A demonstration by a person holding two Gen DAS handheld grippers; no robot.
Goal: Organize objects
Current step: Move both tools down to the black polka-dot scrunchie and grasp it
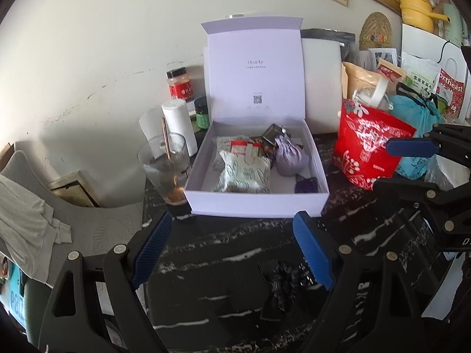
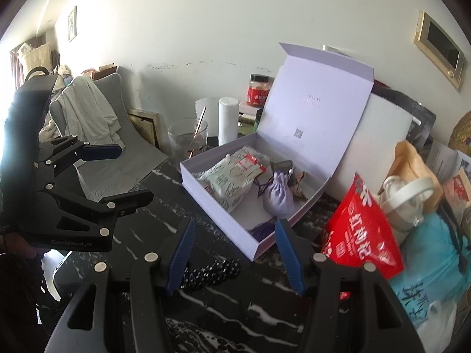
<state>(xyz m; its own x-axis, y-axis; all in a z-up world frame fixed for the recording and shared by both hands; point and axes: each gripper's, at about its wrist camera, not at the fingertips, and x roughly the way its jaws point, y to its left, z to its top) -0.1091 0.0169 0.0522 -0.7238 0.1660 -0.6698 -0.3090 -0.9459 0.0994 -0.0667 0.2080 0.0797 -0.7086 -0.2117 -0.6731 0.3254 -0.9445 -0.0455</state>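
An open lilac gift box stands on the black marble table with its lid upright. Inside lie a white patterned packet, a lilac pouch and a dark wrapped item. A black polka-dot bow lies on the table in front of the box. My left gripper is open and empty, just above the bow. My right gripper is open and empty, with the bow by its left finger. Each gripper shows in the other's view.
A glass with a copper spoon, a paper roll and jars stand left of the box. A red bag, a blue bag and packets crowd the right. A chair with cloth stands left.
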